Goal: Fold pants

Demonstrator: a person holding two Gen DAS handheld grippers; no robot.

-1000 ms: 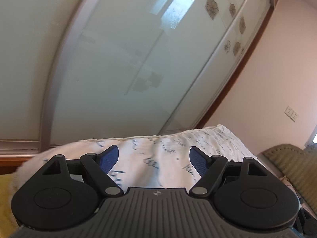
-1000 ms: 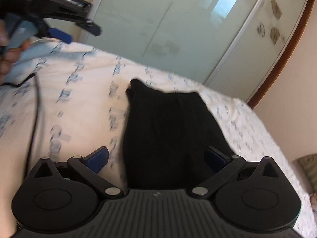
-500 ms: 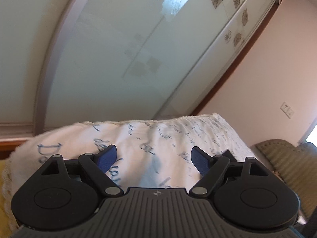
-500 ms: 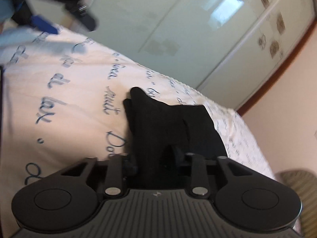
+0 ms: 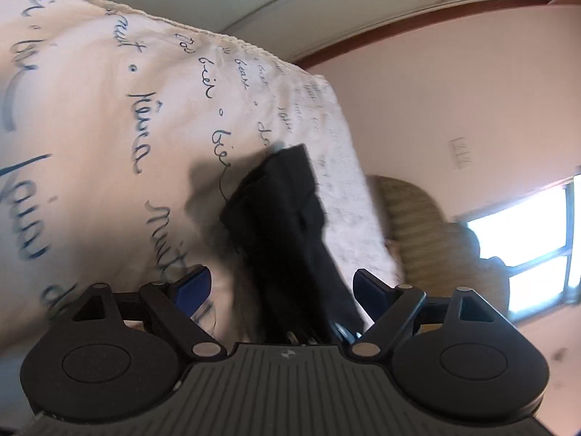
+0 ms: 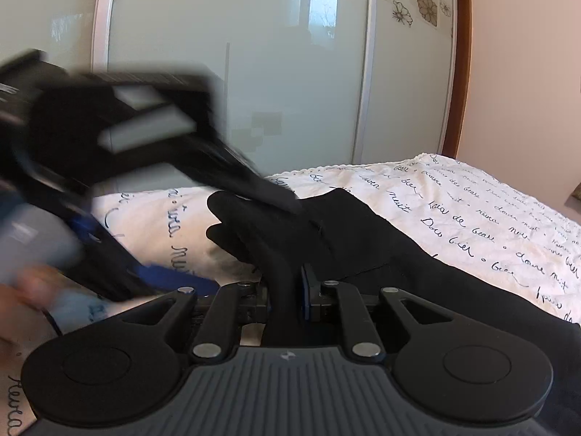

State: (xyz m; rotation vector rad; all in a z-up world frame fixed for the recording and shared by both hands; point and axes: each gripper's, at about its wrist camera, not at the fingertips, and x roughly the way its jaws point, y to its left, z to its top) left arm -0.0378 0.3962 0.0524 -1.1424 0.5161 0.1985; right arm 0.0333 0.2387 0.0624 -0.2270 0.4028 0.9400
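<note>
Black pants (image 6: 363,239) lie folded on a white bed sheet (image 6: 472,200) printed with blue script. My right gripper (image 6: 290,283) is closing, and its pads press on a raised fold at the near edge of the pants. In the left wrist view the pants (image 5: 287,210) run from the sheet (image 5: 109,109) down between the fingers. My left gripper (image 5: 279,283) is open, its blue pads standing either side of the cloth without touching it. Its blurred housing (image 6: 109,127) reaches in from the left over the far end of the pants, held by a hand (image 6: 32,287).
Frosted sliding wardrobe doors (image 6: 290,72) with flower decals stand behind the bed. A pink wall with a socket (image 5: 459,152) is on the right, with an olive ribbed cushion (image 5: 410,225) and a bright window (image 5: 526,239) beyond the bed's edge.
My right gripper went from wide open to closed on the near fold of the pants. My left gripper swung away from the wardrobe and came in over the pants, still open.
</note>
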